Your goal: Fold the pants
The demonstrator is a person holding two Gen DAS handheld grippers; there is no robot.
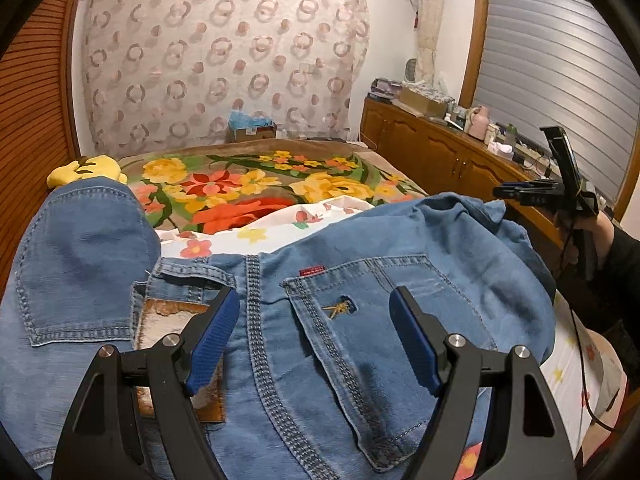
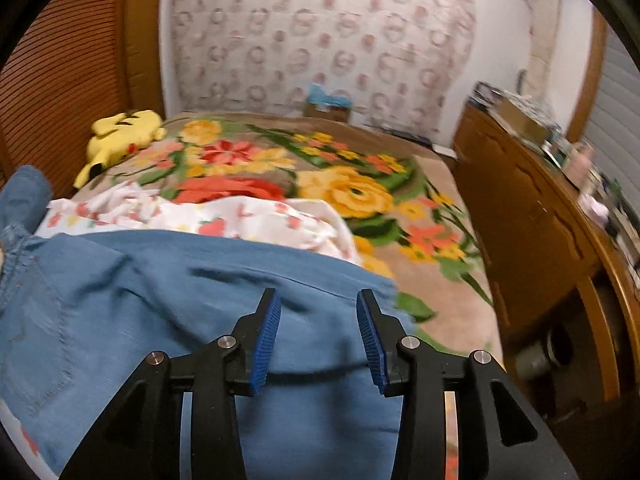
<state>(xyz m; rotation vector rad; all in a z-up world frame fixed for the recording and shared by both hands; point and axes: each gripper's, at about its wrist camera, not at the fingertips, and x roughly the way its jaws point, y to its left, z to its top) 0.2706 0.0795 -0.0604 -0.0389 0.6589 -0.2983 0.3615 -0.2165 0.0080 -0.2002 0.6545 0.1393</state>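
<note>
Only the left wrist view shows the jeans' (image 1: pixel 360 320) leather patch (image 1: pixel 176 344).

pants (image 1: pixel 304 320): blue denim | seat up, back pockets showing | rumpled on floral bedding, partly folded

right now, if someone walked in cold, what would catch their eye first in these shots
The blue jeans fill the near end of the bed, lying back side up with the pockets showing. Behind them a blanket with big yellow and red flowers covers the bed, and a yellow plush toy lies at its far left edge. Both tools, left and right, hover open over the denim.
</note>
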